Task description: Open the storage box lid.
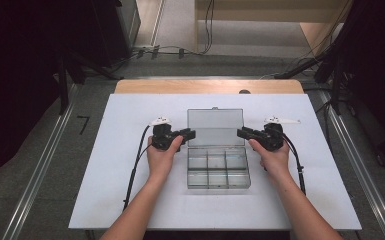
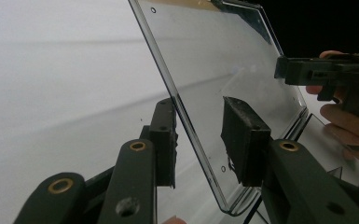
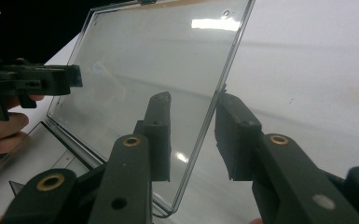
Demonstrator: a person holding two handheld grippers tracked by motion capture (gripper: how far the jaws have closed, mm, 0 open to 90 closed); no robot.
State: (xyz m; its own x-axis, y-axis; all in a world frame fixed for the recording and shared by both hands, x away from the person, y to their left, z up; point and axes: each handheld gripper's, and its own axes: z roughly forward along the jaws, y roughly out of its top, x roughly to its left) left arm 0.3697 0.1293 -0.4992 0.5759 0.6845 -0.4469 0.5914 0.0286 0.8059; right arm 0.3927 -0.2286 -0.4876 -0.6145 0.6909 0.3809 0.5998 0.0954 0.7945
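- Both hand-held grippers are straddling the raised lid of the box: my left gripper (image 1: 189, 134) is sitting at the lid's left edge and my right gripper (image 1: 242, 133) at its right edge, each with its jaws part-way open, one pad on either side of the panel and a visible gap to the plastic, so neither is clamping it.
- I am looking at a clear, rectangular hard-plastic organiser box (image 1: 218, 172) with small compartments, lying in the middle of the white table top (image 1: 130, 200), its thin transparent hinged lid (image 1: 215, 126) standing open behind the compartments.
- I am judging the lid as light and stiff but slightly springy: a thin sheet that is likely to flex if I am pushing on one corner alone.
- I am expecting the smooth plastic to be slippery under the pads (image 2: 245, 140), so a grip needs flat pad contact rather than a pinch by the tips.
- I am reckoning the side edges (image 3: 217, 98), roughly midway up as the pads now stand, to be the best hold, both sides together so the hinge is not twisting.
- I am treating the hinge line (image 2: 303, 122) and the rounded corners as the fragile parts; squeezing hard or forcing the lid past its stop could be cracking them.
- I am also keeping in mind that the empty-looking box is light enough to slide or tip on the table.
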